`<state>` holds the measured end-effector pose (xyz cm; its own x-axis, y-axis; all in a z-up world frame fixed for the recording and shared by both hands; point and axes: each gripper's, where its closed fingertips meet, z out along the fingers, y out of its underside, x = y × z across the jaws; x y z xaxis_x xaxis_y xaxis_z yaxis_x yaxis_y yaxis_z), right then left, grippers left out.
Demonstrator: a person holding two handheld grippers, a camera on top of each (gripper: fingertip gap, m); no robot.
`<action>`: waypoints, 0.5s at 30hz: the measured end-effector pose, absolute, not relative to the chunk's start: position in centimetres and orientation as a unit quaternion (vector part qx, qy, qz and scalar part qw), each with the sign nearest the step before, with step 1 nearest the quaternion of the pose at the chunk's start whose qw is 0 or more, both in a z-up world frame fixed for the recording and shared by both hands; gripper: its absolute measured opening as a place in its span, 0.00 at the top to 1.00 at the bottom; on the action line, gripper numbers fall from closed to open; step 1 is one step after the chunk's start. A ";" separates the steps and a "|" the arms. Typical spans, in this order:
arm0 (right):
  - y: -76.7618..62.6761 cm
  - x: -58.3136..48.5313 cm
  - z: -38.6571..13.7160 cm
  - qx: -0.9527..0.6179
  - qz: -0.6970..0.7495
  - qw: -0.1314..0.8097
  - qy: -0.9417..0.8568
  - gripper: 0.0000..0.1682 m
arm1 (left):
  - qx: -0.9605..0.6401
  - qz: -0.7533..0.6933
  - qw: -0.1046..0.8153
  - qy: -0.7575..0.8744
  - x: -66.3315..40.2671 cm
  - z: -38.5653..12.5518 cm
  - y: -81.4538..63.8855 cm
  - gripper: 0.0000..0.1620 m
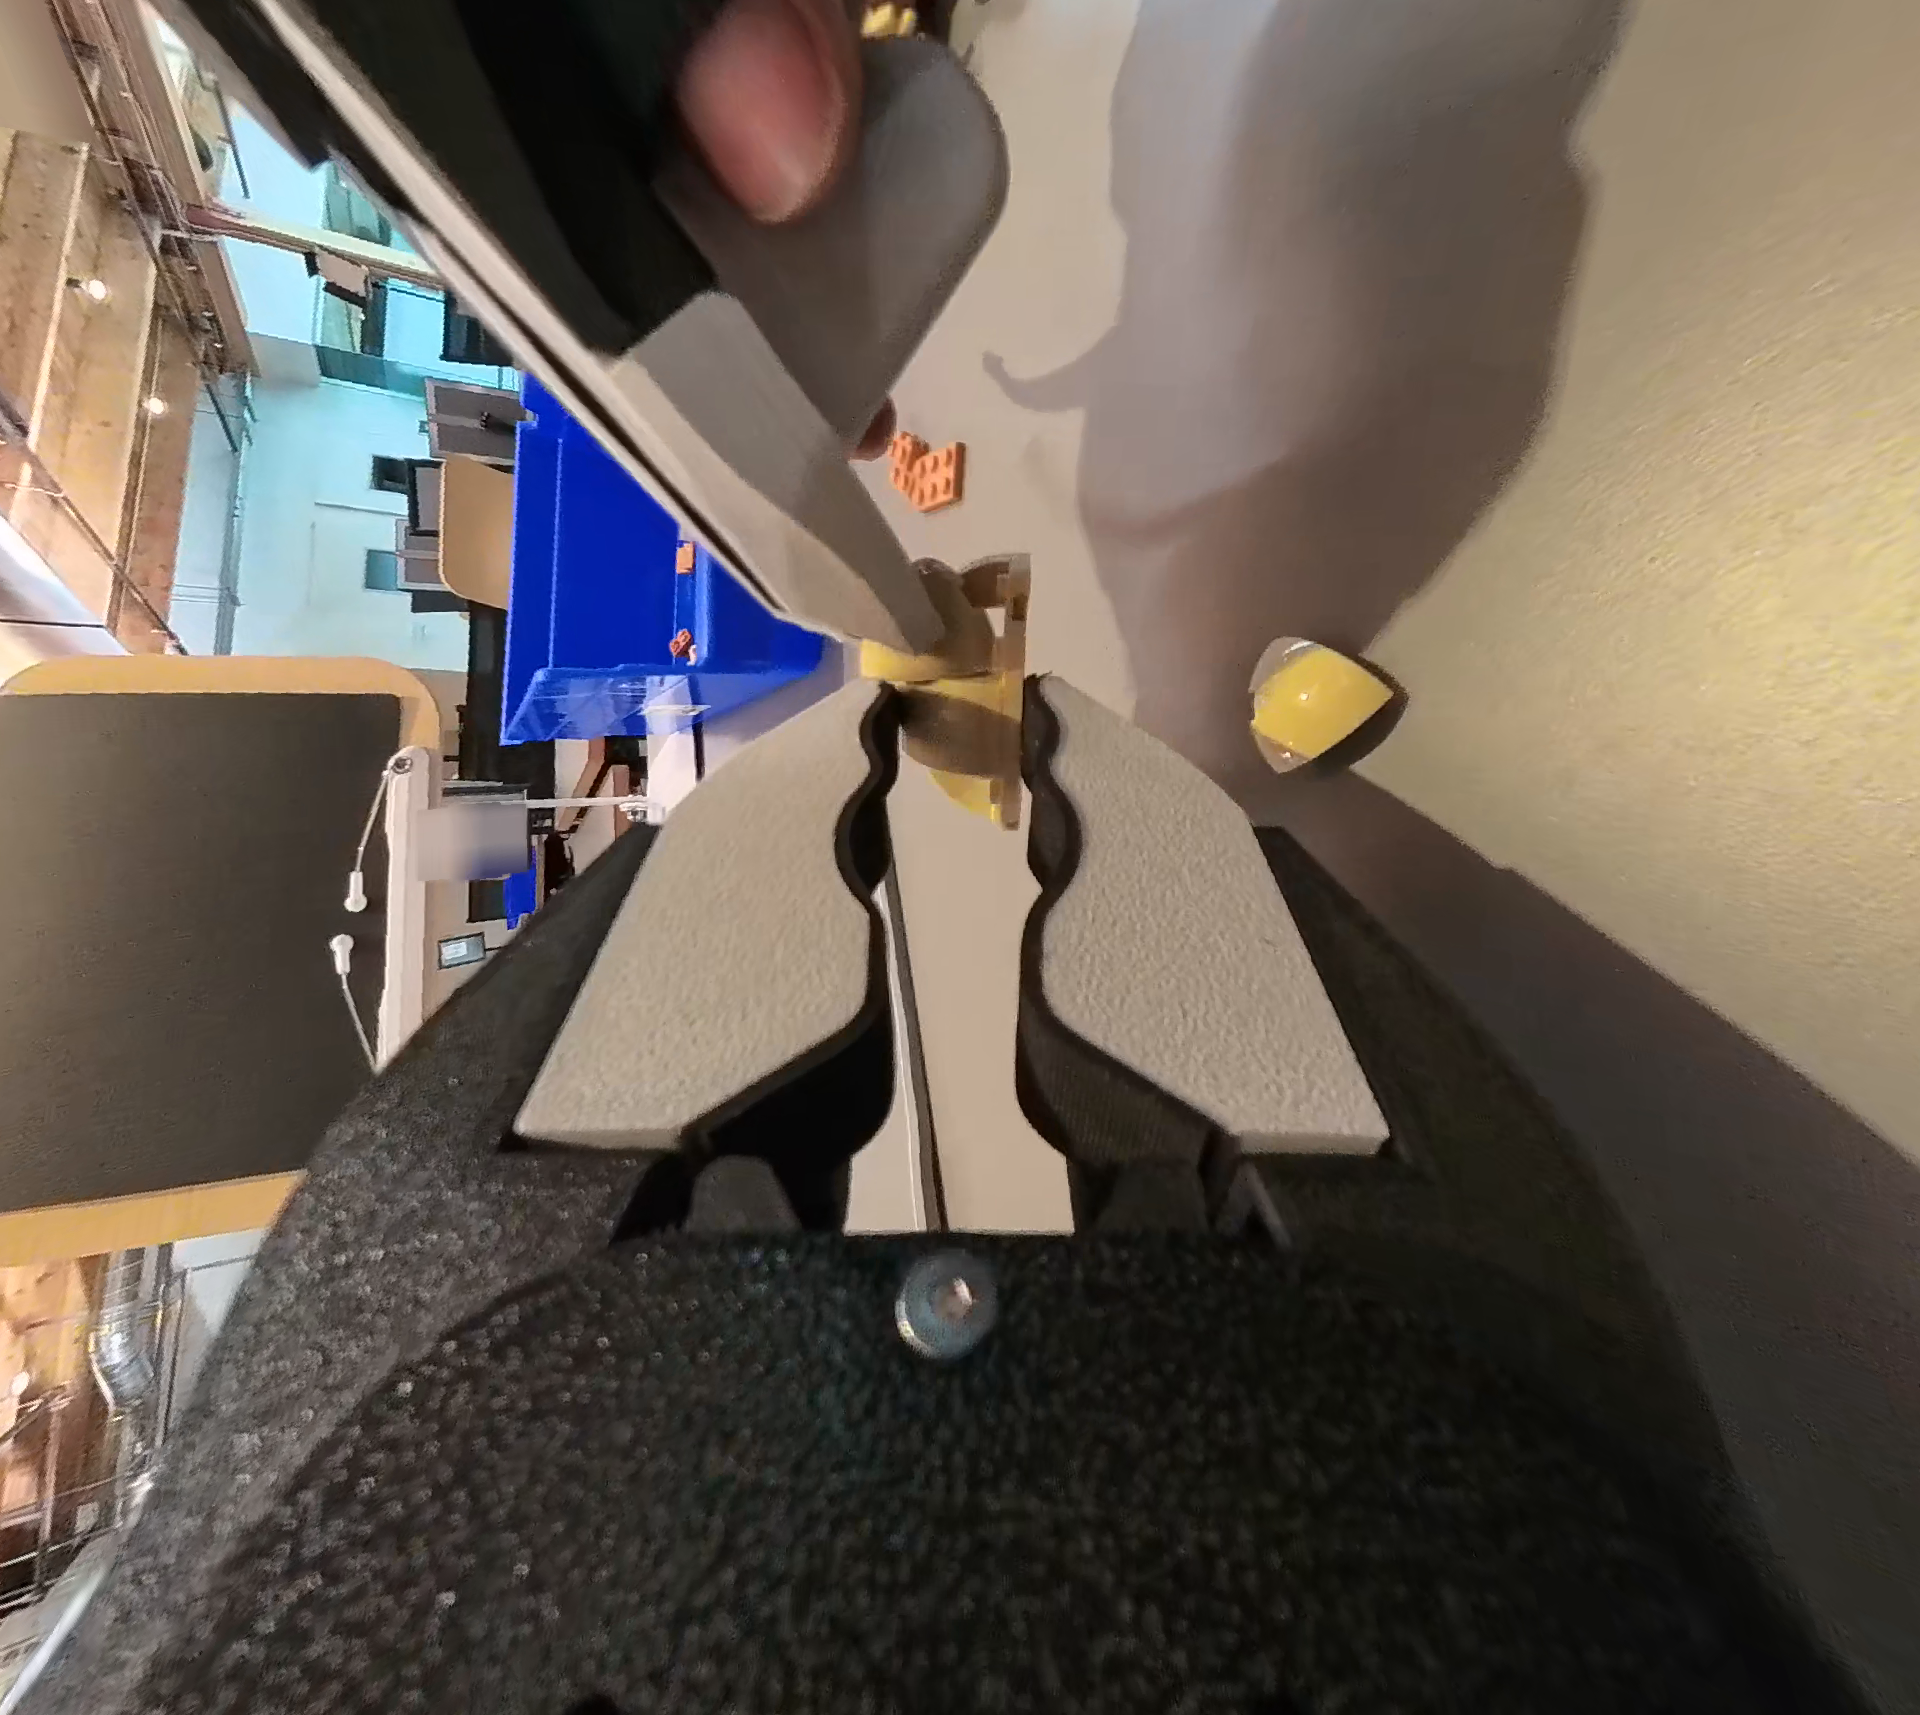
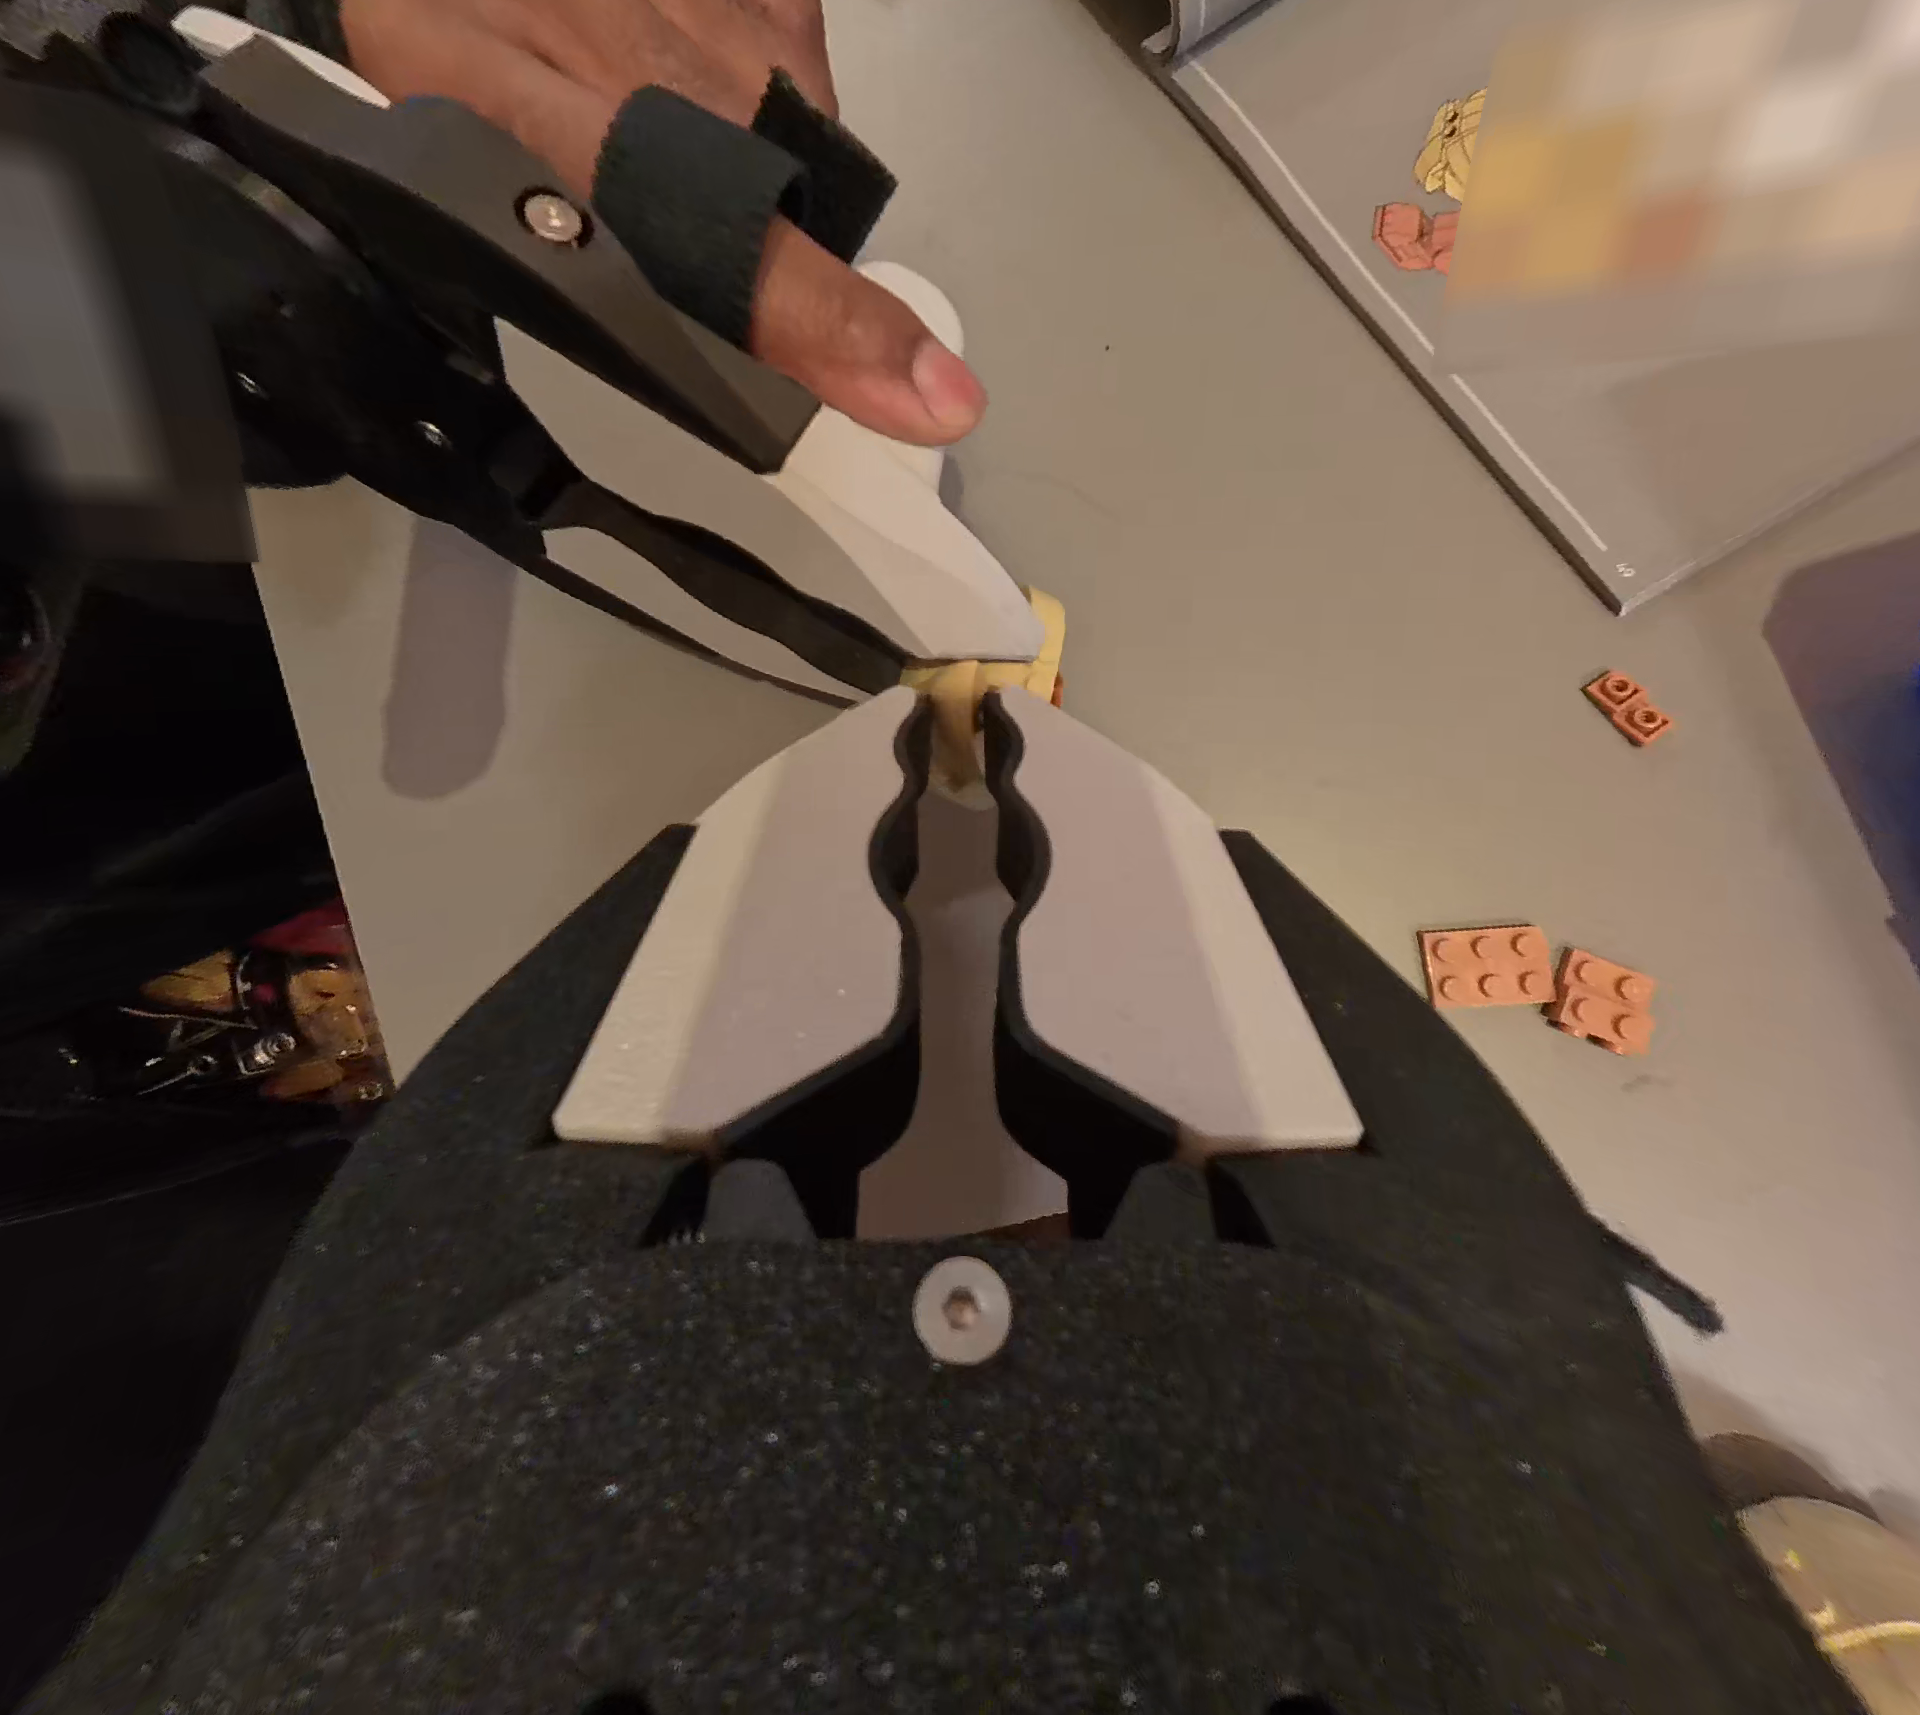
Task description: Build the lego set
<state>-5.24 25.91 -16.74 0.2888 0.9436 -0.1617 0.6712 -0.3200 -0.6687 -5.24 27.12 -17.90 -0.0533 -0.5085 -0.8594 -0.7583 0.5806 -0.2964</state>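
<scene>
- I am joining two parts of the lego set in mid-air: both grippers are meeting tip to tip on one small tan assembly, raised just above the desk, not resting on it.
- My right gripper is pinching the tan piece between its tips, with its fingers drawn close around it.
- My left gripper is clamping the same assembly from the other side, its fingers closed on the yellow-tan part; the gripper is rolled onto its side, so the desk stands on edge in its view.
- The person's hand is reaching in from the desk's far-left side, one finger strapped along the left tool.
- I judge the next move needs a firm, square press along the stud axis, without twisting.
- Loose orange plates are waiting near the desk's right edge, and the instruction booklet is lying open toward the far-right corner.
- A yellow rounded piece is sitting apart on the desk.
</scene>
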 end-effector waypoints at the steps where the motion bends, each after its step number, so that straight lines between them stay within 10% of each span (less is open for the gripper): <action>1: 25.9 -5.2 -16.8 -0.765 0.275 0.249 -0.527 0.94 | -0.443 0.118 0.528 0.715 -5.3 -17.9 27.1 0.86; 15: 25.5 -5.5 -14.6 -0.771 0.412 0.237 -0.424 0.96 | -0.443 0.123 0.559 0.690 -5.4 -16.4 27.4 0.86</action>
<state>-5.51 25.49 -14.58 0.3010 0.8491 -0.4340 0.4578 -0.5279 -0.7154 -5.42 27.36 -16.44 0.0182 -0.4741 -0.8803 -0.7488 0.5769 -0.3262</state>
